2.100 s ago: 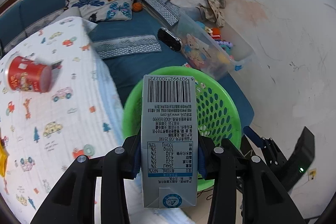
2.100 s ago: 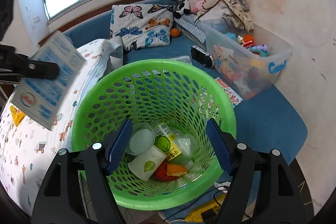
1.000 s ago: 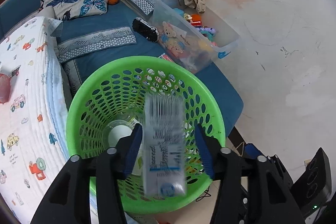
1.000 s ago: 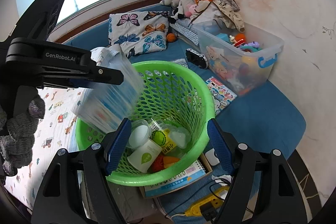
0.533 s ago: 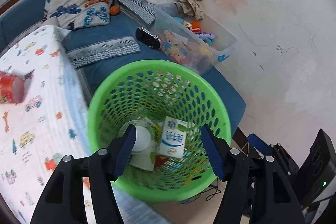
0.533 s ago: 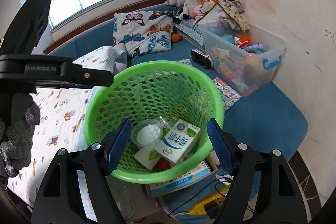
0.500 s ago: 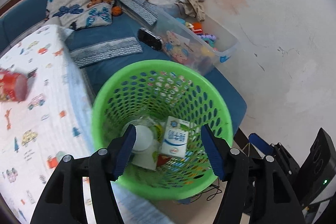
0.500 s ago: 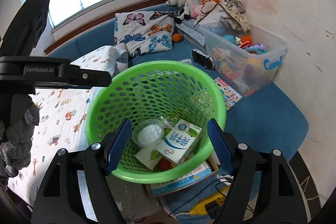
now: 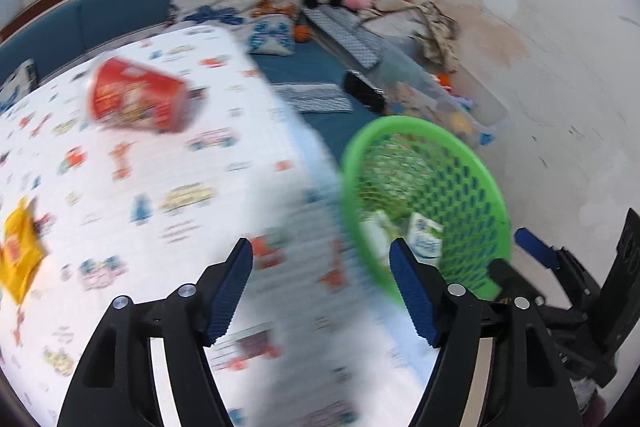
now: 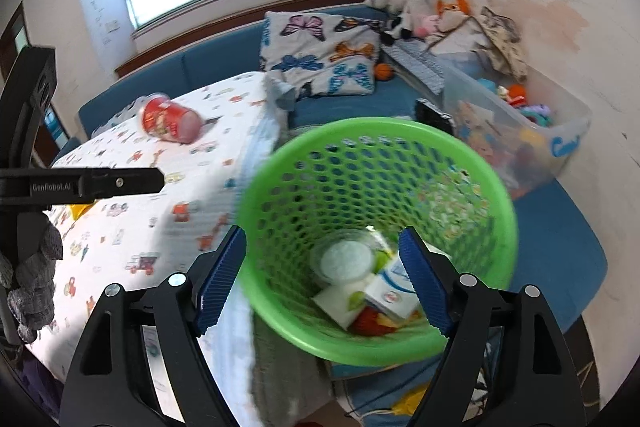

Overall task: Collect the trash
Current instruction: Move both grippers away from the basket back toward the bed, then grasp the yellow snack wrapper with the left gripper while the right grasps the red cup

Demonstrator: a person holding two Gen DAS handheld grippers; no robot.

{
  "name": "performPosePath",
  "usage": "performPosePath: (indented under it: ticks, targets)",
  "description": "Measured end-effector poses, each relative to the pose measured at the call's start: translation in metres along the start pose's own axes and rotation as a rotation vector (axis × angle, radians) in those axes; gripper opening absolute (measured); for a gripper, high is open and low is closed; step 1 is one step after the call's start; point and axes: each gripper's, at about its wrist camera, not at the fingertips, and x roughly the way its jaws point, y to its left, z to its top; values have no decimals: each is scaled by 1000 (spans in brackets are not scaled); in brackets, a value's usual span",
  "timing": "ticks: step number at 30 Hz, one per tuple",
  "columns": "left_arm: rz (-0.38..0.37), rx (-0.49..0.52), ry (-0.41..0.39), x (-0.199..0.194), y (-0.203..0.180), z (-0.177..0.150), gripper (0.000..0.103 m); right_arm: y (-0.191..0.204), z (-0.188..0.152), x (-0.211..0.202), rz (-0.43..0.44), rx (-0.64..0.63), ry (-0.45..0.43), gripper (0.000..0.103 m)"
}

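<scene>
With the milk carton point(image 9: 425, 239) already lying in the green basket point(image 9: 486, 187), the step in hand looks like fetching the next piece of trash from the bed. In the left wrist view, the left gripper point(image 9: 320, 287) hangs empty over the printed bedspread point(image 9: 168, 187), jaws wide. The red cup point(image 9: 138, 101) lies on its side far and left of the jaws, well apart; the yellow wrapper point(image 9: 20, 251) sits at the near left edge. To do it well, swing left, line both fingers across the cup's round body and close gently, since it may roll. Motion blur makes the cup's exact tilt hard to judge.

In the right wrist view, the right gripper point(image 10: 322, 279) hovers above the basket, jaws wide, holding nothing. The cup point(image 10: 170, 123) lies far left on the bed.
</scene>
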Motion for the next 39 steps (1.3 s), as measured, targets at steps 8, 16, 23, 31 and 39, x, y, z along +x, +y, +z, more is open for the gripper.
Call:
performPosePath:
  ticks: [8, 16, 23, 31, 39]
  targets:
    - [136, -158, -42, -30, 95, -16, 73, 51, 9, 20, 59, -74, 22, 79]
    - [297, -365, -81, -66, 195, -24, 86, 90, 24, 36, 114, -132, 34, 80]
    - [334, -537, -49, -68, 267, -24, 90, 116, 38, 51, 147, -185, 45, 80]
    - [342, -560, -5, -45, 286, -17, 92, 134, 53, 74, 174, -227, 72, 81]
    - [354, -571, 41, -21, 294, -11, 92, 152, 66, 106, 184, -294, 115, 81]
